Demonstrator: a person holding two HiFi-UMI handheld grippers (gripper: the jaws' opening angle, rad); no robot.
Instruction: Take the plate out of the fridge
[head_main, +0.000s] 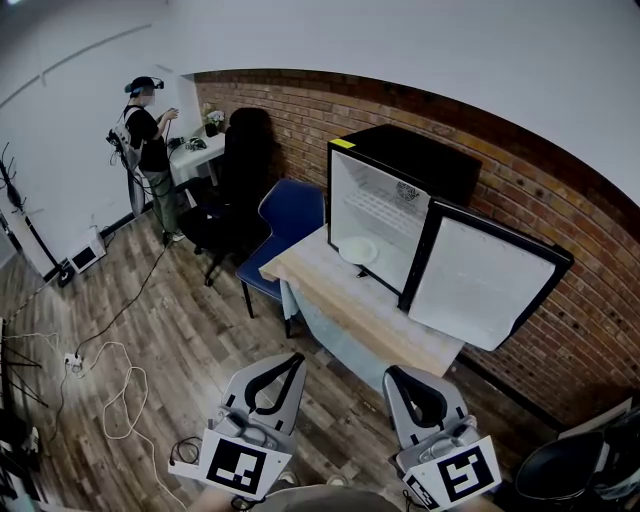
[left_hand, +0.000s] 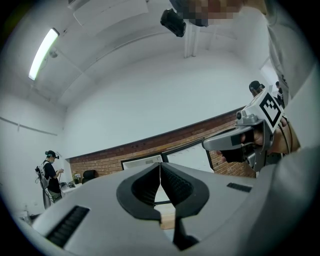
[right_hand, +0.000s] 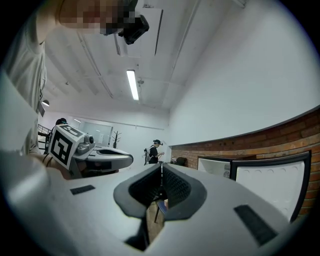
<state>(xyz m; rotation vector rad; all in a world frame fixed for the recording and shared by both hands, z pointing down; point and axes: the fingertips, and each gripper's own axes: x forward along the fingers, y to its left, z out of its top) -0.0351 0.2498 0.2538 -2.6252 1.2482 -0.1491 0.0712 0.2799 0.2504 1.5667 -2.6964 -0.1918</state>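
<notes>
Left gripper (head_main: 297, 357) and right gripper (head_main: 391, 370) sit at the bottom of the head view, both with jaws pressed together and nothing between them; each gripper view confirms this, left (left_hand: 160, 164) and right (right_hand: 161, 165). Plate (head_main: 358, 250) lies flat on the floor of the fridge (head_main: 400, 165), close to the front edge, at the lower left of the opening. Fridge stands on a wooden table (head_main: 340, 300), well apart from both grippers. From the grippers the plate lies ahead and higher, roughly between the two lines of aim; neither is clearly nearer. Plate is round, so no long axis to line up with. Door (head_main: 490, 285) stands open on the right and juts toward the right gripper, so my judgement is that the left has the freer line into the opening. Jaws would need to spread before any grasp. Neither gripper view shows the plate: left sees only fridge and door beyond its tips, right sees mainly the door. Cannot tell whether the rim overhangs the sill, nor how deep the plate is.
</notes>
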